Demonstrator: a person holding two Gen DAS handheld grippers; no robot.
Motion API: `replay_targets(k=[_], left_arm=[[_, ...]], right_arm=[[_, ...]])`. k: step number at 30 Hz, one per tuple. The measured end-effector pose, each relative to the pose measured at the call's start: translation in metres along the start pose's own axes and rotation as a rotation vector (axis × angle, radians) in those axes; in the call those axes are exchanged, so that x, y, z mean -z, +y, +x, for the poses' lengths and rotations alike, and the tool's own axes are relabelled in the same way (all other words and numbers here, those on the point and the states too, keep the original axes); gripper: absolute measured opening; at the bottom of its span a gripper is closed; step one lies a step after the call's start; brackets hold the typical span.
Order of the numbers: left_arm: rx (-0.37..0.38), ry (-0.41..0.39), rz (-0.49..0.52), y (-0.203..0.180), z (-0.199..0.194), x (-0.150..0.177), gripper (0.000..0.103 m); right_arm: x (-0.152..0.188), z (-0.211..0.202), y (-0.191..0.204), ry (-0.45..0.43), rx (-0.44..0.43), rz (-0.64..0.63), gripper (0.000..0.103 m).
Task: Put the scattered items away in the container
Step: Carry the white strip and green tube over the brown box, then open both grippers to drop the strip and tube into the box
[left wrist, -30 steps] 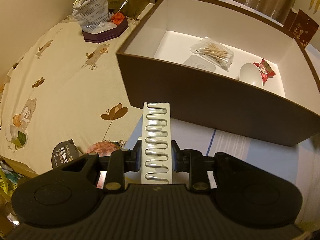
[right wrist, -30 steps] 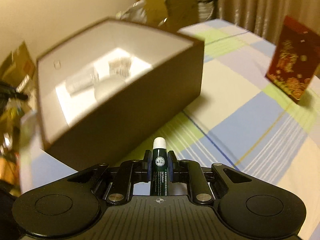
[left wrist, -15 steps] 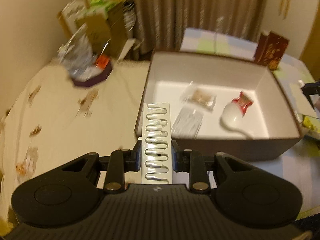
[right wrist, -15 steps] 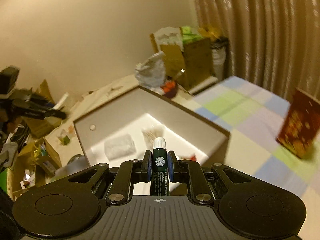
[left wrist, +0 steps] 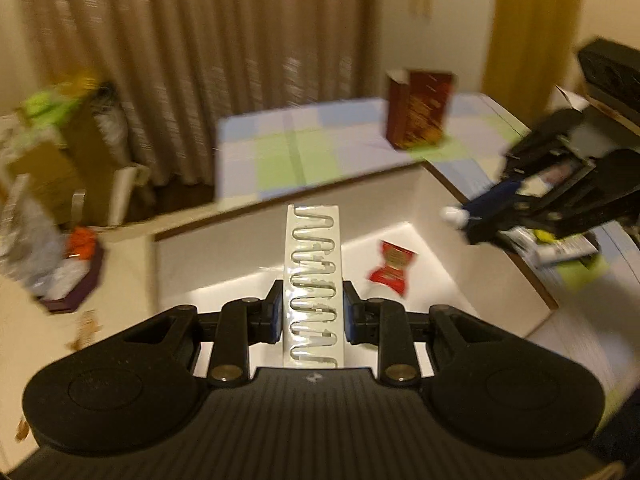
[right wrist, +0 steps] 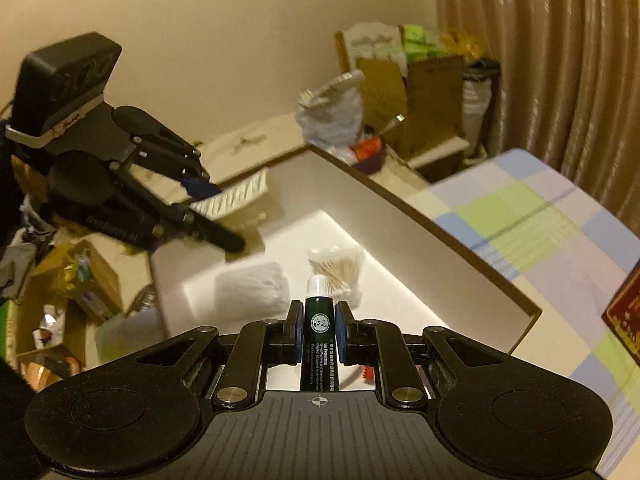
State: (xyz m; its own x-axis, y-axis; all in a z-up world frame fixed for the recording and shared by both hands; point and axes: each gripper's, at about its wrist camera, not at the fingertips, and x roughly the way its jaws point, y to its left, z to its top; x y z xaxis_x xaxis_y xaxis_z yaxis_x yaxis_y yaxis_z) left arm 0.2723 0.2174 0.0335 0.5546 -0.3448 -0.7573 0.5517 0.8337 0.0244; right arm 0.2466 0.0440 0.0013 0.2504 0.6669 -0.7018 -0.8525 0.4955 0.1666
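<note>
My left gripper (left wrist: pixel 312 316) is shut on a white strip of metal clips (left wrist: pixel 313 276) and holds it above the near wall of the brown box with a white inside (left wrist: pixel 436 204). My right gripper (right wrist: pixel 318 332) is shut on a dark green lip balm tube with a white cap (right wrist: pixel 319 320), above the same box (right wrist: pixel 416 216). Inside the box lie a red snack packet (left wrist: pixel 392 266), a bag of cotton swabs (right wrist: pixel 338 266) and a white folded cloth (right wrist: pixel 252 294). The right gripper shows in the left wrist view (left wrist: pixel 472 216); the left gripper shows in the right wrist view (right wrist: pixel 200 196).
A red gift bag (left wrist: pixel 420 110) stands on the checked cloth beyond the box. A dark tray with plastic bags (left wrist: pixel 68 284) sits to the left of the box. Cardboard boxes (right wrist: pixel 408 92) stand by the curtain. Clutter (right wrist: pixel 76 280) lies on the floor beside the table.
Both grippers have risen and moved forward over the box, each still holding its item. The two grippers now face each other across the box.
</note>
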Motion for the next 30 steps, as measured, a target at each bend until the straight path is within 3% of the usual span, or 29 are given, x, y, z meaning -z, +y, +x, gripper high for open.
replay_targets(k=[6,11,17,23,30], left_arm=[[0.107,0.113,0.021,0.001,0.057,-0.008,0.023],[0.103,0.185,0.0,0.003,0.088,-0.004,0.023],[0.09,0.241,-0.067,0.005,0.109,0.0,0.023],[0.091,0.277,-0.097,0.006,0.121,0.006,0.023],[0.091,0.32,-0.141,0.009,0.131,0.008,0.023]], right_arm=[[0.006,0.028,-0.014,0.055,0.088,0.076,0.018],[0.011,0.045,-0.017,0.118,0.161,0.105,0.018],[0.019,0.066,-0.015,0.208,0.24,0.045,0.019],[0.023,0.076,-0.013,0.275,0.243,-0.023,0.019],[0.026,0.079,-0.009,0.276,0.215,-0.056,0.019]])
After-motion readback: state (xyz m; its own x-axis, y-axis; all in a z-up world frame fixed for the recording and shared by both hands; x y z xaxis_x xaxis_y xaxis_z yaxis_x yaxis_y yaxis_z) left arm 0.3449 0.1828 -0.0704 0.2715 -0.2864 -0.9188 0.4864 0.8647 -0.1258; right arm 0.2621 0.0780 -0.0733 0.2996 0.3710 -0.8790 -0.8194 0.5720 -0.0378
